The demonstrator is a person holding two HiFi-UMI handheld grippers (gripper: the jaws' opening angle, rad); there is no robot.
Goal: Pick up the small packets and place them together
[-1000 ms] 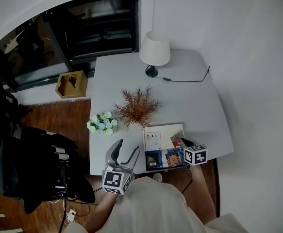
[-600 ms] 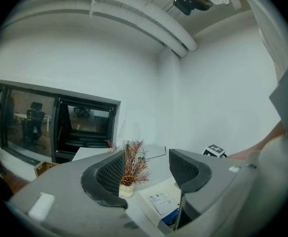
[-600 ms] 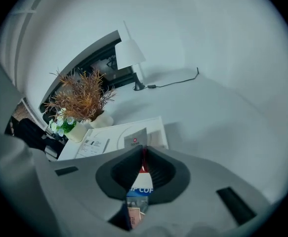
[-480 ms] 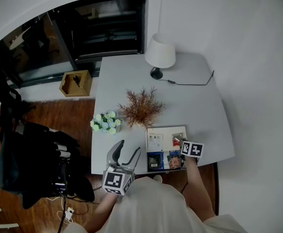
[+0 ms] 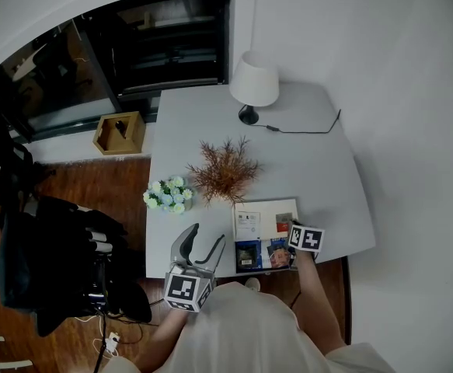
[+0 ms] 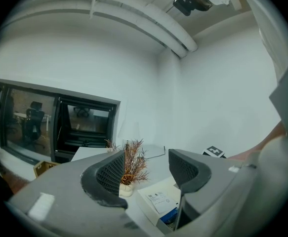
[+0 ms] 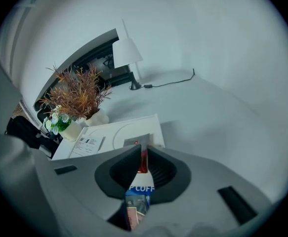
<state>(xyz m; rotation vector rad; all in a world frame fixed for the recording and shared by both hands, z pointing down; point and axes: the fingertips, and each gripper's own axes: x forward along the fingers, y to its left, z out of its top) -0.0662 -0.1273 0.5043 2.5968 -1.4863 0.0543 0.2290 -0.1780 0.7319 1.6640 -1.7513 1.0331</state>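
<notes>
Right gripper (image 7: 142, 154) jaws are opening, barely apart, with the red-and-grey packet (image 7: 137, 142) in the gap. It lies on the white box (image 7: 109, 132) at the tabletop (image 5: 304, 162) near edge, touching the blue coffee packet (image 7: 139, 187). Advice: finish opening, then lift straight up so the pads don't drag it. The packet's long axis runs along the jaws, grey end toward the far edge. Left gripper (image 6: 146, 167) is spread and empty.

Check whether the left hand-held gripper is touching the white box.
Apart. The head view shows a strip of table between the white box and the left hand-held gripper, whose jaws stand open and empty.
</notes>
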